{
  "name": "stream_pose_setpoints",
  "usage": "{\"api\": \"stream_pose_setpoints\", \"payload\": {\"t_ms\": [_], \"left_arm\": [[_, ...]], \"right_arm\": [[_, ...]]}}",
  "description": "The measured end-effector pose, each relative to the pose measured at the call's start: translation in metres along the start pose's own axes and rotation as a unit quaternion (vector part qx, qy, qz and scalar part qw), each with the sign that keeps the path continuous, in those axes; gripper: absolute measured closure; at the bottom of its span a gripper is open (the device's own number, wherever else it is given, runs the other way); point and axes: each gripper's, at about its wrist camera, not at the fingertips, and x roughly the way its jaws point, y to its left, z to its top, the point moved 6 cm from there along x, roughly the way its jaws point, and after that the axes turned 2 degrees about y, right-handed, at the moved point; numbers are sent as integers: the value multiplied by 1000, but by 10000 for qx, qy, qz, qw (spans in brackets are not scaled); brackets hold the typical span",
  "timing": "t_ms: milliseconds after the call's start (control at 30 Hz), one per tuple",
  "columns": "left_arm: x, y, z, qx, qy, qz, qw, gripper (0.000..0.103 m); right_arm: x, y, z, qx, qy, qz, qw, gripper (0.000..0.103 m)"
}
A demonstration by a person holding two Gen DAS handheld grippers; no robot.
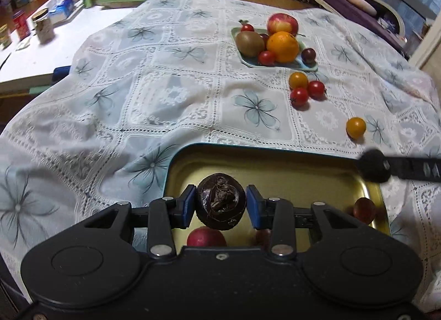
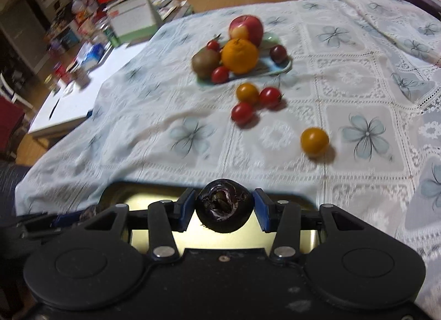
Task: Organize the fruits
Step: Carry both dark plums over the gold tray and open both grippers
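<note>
The left gripper (image 1: 221,208) holds a dark, wrinkled round fruit (image 1: 222,204) between its blue pads, the left pad touching its side while a thin gap seems to show at the right pad, so whether it is truly clamped cannot be told; it hangs over the near half of a gold metal tray with a teal rim (image 1: 275,165). The right gripper (image 2: 223,208) carries a second dark round fruit with a torn purple crown (image 2: 223,208), both pads pressed to it, above the far edge of the same tray (image 2: 143,198). Inside the tray lie a red round fruit (image 1: 206,236) beneath the left gripper and a small reddish-brown fruit (image 1: 364,209) by its right wall. On the lace-patterned tablecloth (image 1: 154,94) beyond the tray's far rim, a lone yellow cherry tomato (image 1: 356,127) sits near the cloth's right side; farther off, a yellow tomato with two red ones (image 1: 304,88) lies clustered just before a pale green plate (image 1: 308,67) piled with a red apple (image 1: 283,24), an orange (image 1: 283,46), a brown kiwi (image 1: 249,43) and small red and dark tomatoes. The step in hand appears to be placing both dark fruits in the tray. The next move likely calls for lowering each close to the tray floor before parting the pads, clear of fruit already there, lest they roll.
</note>
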Motion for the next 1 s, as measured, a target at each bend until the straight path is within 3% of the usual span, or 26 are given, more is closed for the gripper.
{"api": "stream_pose_setpoints", "payload": {"t_ms": [233, 600, 1000], "left_arm": [[15, -8, -4, 23, 154, -27, 9999, 56], [32, -15, -12, 4, 233, 227, 9995, 56], [25, -14, -14, 129, 68, 424, 9990, 55]], "right_arm": [[-10, -4, -30, -122, 223, -111, 9996, 55], [21, -13, -50, 86, 772, -268, 9966, 55], [18, -7, -51, -145, 554, -459, 9973, 55]]}}
